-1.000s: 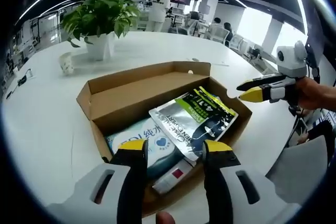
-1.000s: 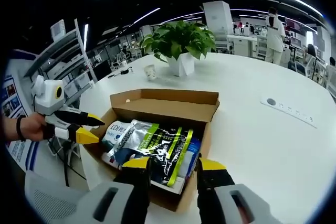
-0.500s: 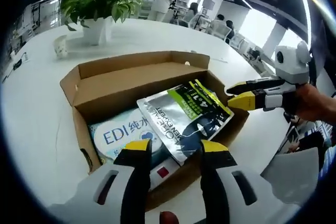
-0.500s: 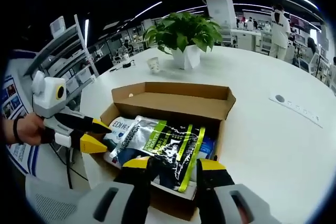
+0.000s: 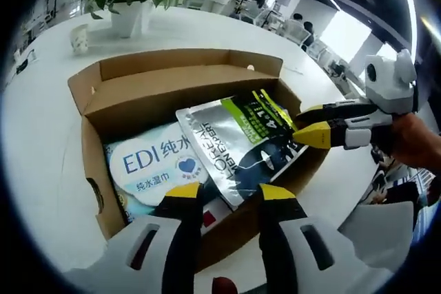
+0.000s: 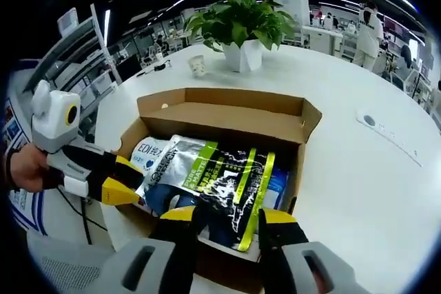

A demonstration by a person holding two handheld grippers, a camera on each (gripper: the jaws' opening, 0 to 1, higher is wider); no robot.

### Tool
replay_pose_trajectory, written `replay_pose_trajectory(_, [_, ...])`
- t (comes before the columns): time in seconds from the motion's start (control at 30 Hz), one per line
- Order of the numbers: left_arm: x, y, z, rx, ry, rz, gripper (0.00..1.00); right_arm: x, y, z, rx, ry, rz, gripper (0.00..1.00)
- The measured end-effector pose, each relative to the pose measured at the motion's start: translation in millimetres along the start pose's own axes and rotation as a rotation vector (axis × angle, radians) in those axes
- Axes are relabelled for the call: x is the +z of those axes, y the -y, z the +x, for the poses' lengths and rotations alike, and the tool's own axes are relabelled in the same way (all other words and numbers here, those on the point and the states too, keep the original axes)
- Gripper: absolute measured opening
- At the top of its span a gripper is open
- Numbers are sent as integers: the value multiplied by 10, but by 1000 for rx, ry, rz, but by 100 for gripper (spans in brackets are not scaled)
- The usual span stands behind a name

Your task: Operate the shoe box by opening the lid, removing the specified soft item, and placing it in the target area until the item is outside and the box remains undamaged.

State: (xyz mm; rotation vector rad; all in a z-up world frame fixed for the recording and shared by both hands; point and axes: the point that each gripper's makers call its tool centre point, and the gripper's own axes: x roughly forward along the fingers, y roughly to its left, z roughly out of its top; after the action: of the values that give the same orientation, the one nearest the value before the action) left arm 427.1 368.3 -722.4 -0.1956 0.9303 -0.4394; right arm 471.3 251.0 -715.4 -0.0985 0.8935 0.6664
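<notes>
Box [image 5: 158, 94] sits open on white bench [image 6: 358, 177], lid step done. Silver-green pouch [image 5: 238, 139] lies on top inside, over wipes pack [image 5: 155, 166]. Left gripper [image 5: 224, 194] and right gripper [image 6: 226, 217] hover over box, fingers apart, holding nothing. Next: pinch pouch edge gently, lift out.

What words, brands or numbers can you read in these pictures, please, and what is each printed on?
"EDI 纯水" with "纯水湿巾" beneath it: on the wet wipes pack in the cardboard box.
"4 in 1": on the green band of the silver pouch.
A line of capital letters along the pouch's edge: too warped to read with confidence.
Small print on the pouch in the right gripper view: too blurred to read.
</notes>
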Motion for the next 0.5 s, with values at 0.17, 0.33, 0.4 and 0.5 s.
replay_pose_trajectory(0.17, [-32,32,45,-16,-14,-24,29,-14,-10,39,-11,-31,0,31])
replay_pose_trajectory(0.33, [-46,21,70,-16,-20,-30,28,-4,24,61,-41,-45,-10,31])
replay_pose_trajectory(0.4, [-50,23,80,-18,-26,-33,28,-5,31,75,-60,-52,-21,31])
replay_pose_trajectory(0.5, [-49,21,100,-19,-32,-38,26,-13,33,98,-80,-68,-34,32])
